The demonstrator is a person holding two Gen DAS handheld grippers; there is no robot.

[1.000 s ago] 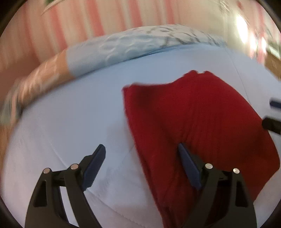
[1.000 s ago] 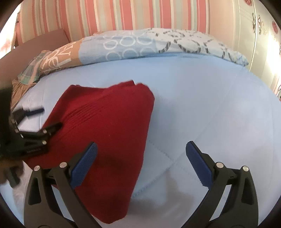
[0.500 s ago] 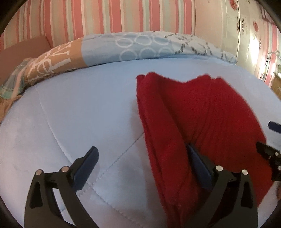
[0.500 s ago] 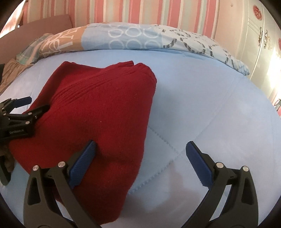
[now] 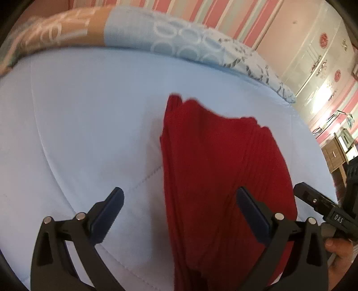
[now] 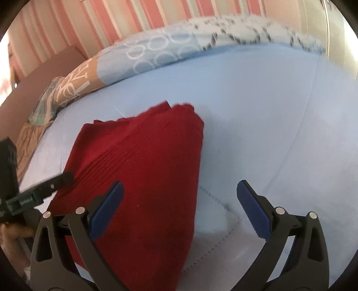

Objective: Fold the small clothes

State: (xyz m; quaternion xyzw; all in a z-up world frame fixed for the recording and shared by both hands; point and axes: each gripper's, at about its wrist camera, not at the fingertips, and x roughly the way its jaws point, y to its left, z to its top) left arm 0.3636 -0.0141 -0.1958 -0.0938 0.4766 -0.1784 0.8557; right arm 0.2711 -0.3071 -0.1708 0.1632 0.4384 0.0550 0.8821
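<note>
Both grippers, left and right, stood wide open, holding nothing, over folded red garment on blue bedspread.

Deep red ribbed knit garment on a plain pale blue bed. Beyond the garment, a quilt: light blue with white rings, tan with white lettering, grey-black marks. Behind the quilt, wall striped pink, cream, pale green.
</note>
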